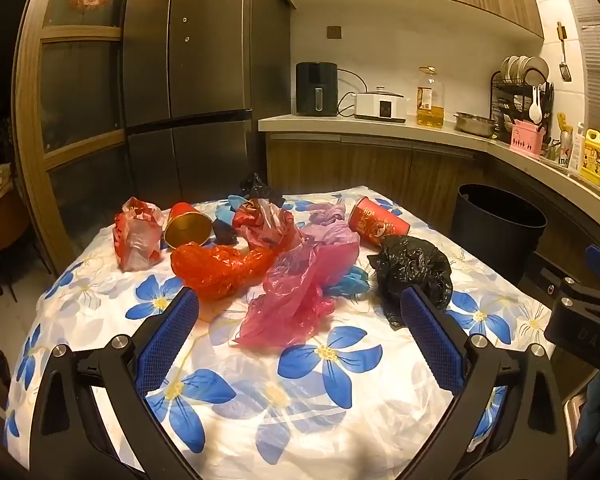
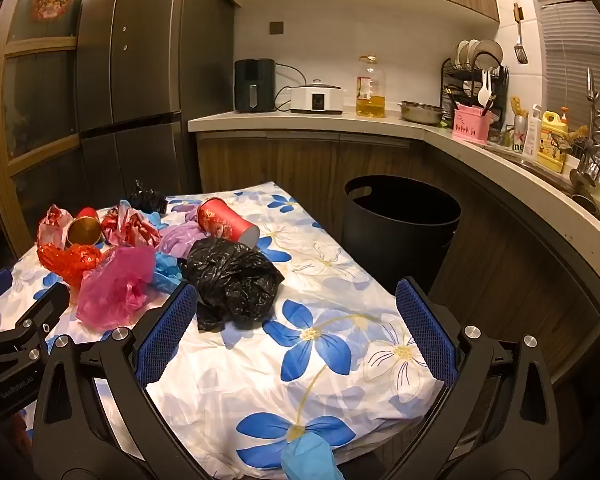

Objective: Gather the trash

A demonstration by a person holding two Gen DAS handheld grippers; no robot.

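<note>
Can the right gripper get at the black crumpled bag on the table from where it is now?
Probably yes. The right gripper is open and empty, and the black crumpled bag lies just ahead near its left jaw, on top of the flowered cloth, with nothing covering it.

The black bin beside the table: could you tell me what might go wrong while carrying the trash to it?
The black bin stands on the floor beyond the table edge, so light bags like the pink bag could slip and fall short. The red paper cup lies on its side and may roll off the flowered cloth.
</note>
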